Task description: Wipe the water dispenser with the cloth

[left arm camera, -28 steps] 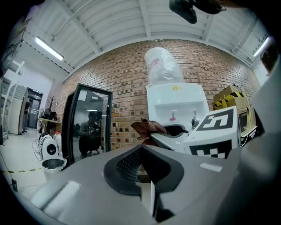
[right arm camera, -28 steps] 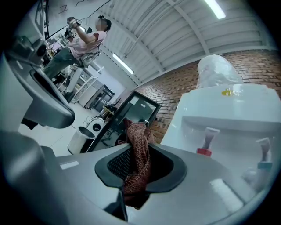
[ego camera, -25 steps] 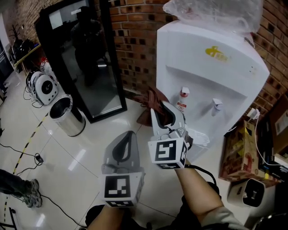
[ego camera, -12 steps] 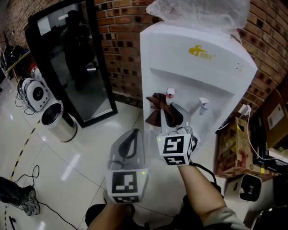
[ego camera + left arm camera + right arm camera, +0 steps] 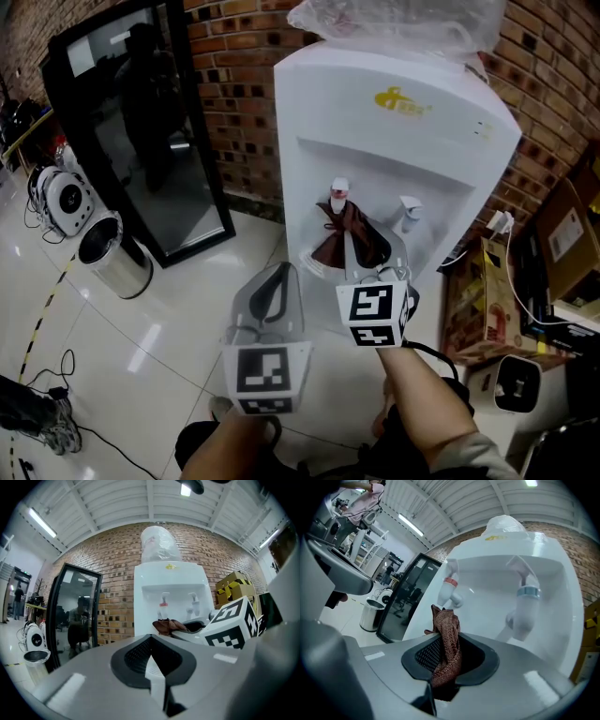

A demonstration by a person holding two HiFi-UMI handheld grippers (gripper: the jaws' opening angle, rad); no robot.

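The white water dispenser [image 5: 412,122] stands against the brick wall, with a red tap [image 5: 338,194] and a blue tap [image 5: 409,211] in its recess. My right gripper [image 5: 364,248] is shut on a brown cloth [image 5: 343,232] and holds it level, just in front of the red tap. In the right gripper view the cloth [image 5: 445,620] stands up from between the pads, close to the red tap [image 5: 451,590], with the blue tap [image 5: 525,604] to the right. My left gripper [image 5: 278,277] hangs lower left of it, shut with nothing in it [image 5: 150,644].
A black-framed glass panel [image 5: 141,122] leans on the brick wall at the left. A steel bin [image 5: 108,253] stands beside it. Cardboard boxes [image 5: 487,300] and cables crowd the floor right of the dispenser. A plastic-wrapped bottle [image 5: 394,19] tops the dispenser.
Both grippers have moved forward toward the dispenser. The right one has carried the cloth from beside the dispenser's left edge to in front of the red tap.
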